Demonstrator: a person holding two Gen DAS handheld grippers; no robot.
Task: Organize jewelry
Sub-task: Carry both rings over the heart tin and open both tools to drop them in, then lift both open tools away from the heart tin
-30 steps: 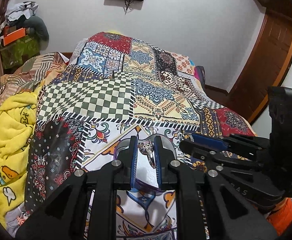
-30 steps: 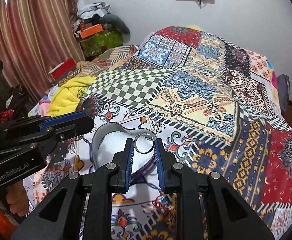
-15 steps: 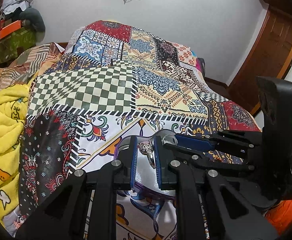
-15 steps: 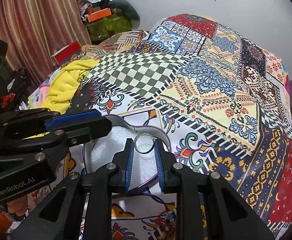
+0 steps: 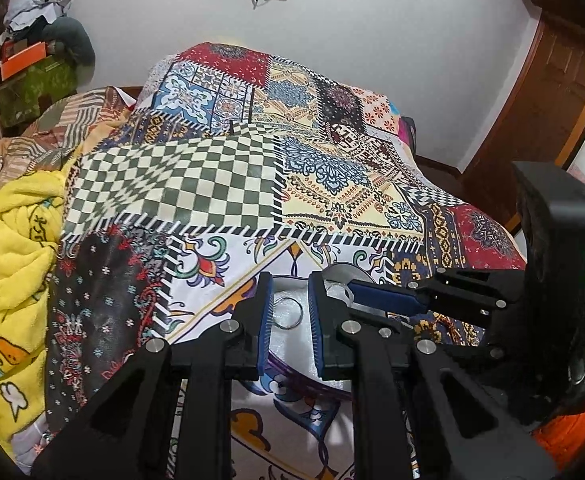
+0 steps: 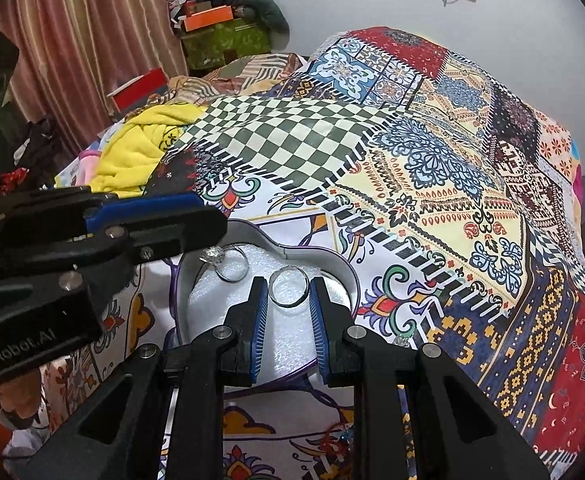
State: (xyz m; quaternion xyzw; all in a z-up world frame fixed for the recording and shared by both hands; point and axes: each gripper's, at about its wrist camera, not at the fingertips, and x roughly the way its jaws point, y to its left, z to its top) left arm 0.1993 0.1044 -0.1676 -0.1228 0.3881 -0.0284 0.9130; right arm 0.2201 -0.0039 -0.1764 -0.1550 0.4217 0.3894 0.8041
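Note:
A heart-shaped tin (image 6: 342, 270) lined with white foam (image 6: 212, 304) lies on the patchwork bedspread (image 6: 432, 160). My right gripper (image 6: 288, 300) is shut on a plain silver ring (image 6: 288, 287), held just over the foam. A silver ring with a stone (image 6: 228, 265) lies on the foam under the tips of my left gripper (image 6: 196, 220). In the left wrist view that ring (image 5: 289, 314) rests loose between the fingers of the left gripper (image 5: 290, 304), touching neither pad, and the gripper is open. The right gripper's blue finger (image 5: 388, 299) reaches in from the right.
A crumpled yellow blanket (image 5: 8, 280) lies at the bed's left edge. Boxes and clothes (image 6: 220, 20) are piled in the far corner beside a curtain (image 6: 72, 40). A wooden door (image 5: 552, 100) stands to the right. A hand (image 6: 12, 412) holds the left gripper.
Both grippers moved down and forward over the tin. The left gripper let go of the stone ring, which now lies on the foam. The right gripper still holds the plain ring.

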